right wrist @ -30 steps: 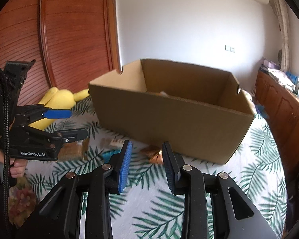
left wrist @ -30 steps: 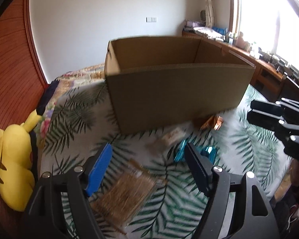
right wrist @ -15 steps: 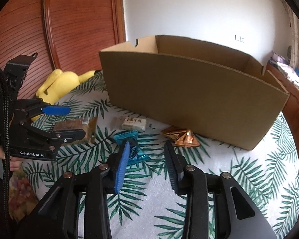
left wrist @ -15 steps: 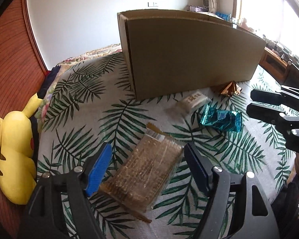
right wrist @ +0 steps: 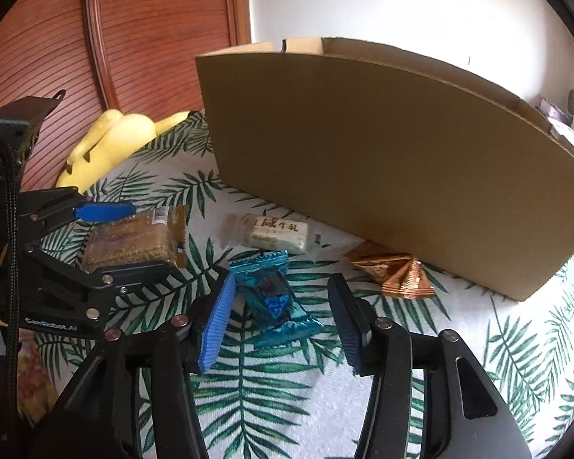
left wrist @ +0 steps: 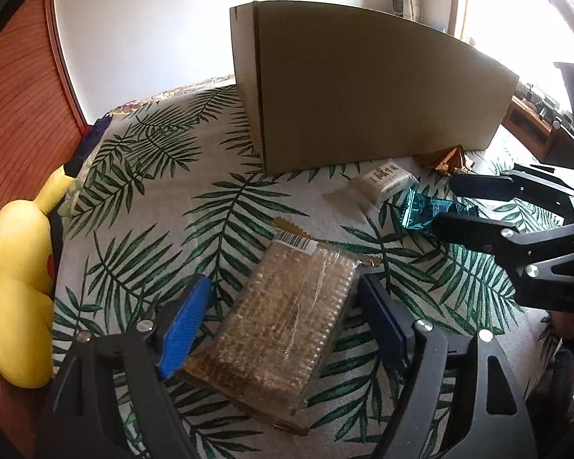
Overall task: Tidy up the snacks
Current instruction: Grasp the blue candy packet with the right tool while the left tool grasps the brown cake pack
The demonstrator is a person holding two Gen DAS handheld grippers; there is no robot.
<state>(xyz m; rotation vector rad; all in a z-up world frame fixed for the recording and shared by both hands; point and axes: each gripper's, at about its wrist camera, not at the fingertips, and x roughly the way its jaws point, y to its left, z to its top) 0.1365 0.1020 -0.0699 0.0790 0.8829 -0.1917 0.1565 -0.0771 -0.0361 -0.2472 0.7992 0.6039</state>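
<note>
A clear pack of brown crackers (left wrist: 287, 325) lies on the leaf-print cloth between the open fingers of my left gripper (left wrist: 285, 313); it also shows in the right wrist view (right wrist: 130, 241). A teal snack wrapper (right wrist: 275, 298) lies between the open fingers of my right gripper (right wrist: 281, 325); it also shows in the left wrist view (left wrist: 424, 212). A white snack bar (right wrist: 277, 231) and a copper foil pack (right wrist: 396, 273) lie by the cardboard box (right wrist: 382, 160). Neither gripper holds anything.
The tall cardboard box (left wrist: 363, 99) stands at the back of the bed. A yellow plush toy (left wrist: 15, 298) lies at the left edge by the wooden wall (right wrist: 141, 38). The right gripper's arm (left wrist: 516, 237) reaches in from the right.
Both grippers have dropped lower and closer to the snacks. The right gripper's fingers have spread wider around the teal wrapper. The cracker pack now sits between the left fingers.
</note>
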